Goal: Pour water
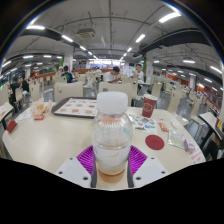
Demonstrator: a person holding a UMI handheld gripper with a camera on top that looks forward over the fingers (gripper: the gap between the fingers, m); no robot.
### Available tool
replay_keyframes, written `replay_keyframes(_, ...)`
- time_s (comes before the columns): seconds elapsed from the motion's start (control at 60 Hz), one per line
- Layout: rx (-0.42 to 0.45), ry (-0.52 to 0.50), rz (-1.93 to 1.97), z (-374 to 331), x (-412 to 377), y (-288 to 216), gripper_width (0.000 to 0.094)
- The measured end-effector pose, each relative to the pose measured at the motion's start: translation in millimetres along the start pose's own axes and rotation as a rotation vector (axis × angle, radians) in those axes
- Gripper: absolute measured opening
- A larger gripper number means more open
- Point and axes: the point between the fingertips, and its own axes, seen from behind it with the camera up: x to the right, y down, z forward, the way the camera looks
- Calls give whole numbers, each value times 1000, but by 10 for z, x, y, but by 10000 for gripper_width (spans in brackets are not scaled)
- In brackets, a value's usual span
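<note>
Plastic bottle (111, 133) with white cap stands between your gripper (112, 160) pads.
Both pads seem to press its sides, so you hold it above the worktop (50, 138); tilt slowly toward a chosen cup, keeping the grip firm.

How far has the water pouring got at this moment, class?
Done: the claw seems shut on the bottle, its purple pads against both sides. In hand: the bottle is upright, its white cap still on, a little liquid at its base. Left: uncapping, tilting and pouring. The red cup beyond on the table may be the target; that is a guess.
</note>
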Motion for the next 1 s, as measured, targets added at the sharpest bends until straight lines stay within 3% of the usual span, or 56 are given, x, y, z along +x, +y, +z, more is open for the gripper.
replay_keyframes(0.15,6,-77,72,-89,-414,-350,405)
replay_keyframes(0.383,28,-348,580,-72,-1312,-1386,403)
replay_keyframes(0.517,7,-479,972,137,-1446,-1819,404)
replay_keyframes(0.783,-105,-625,1720,760,-1391,-1880,401)
replay_keyframes(1.0,-179,-635,1882,995,-1387,-1674,402)
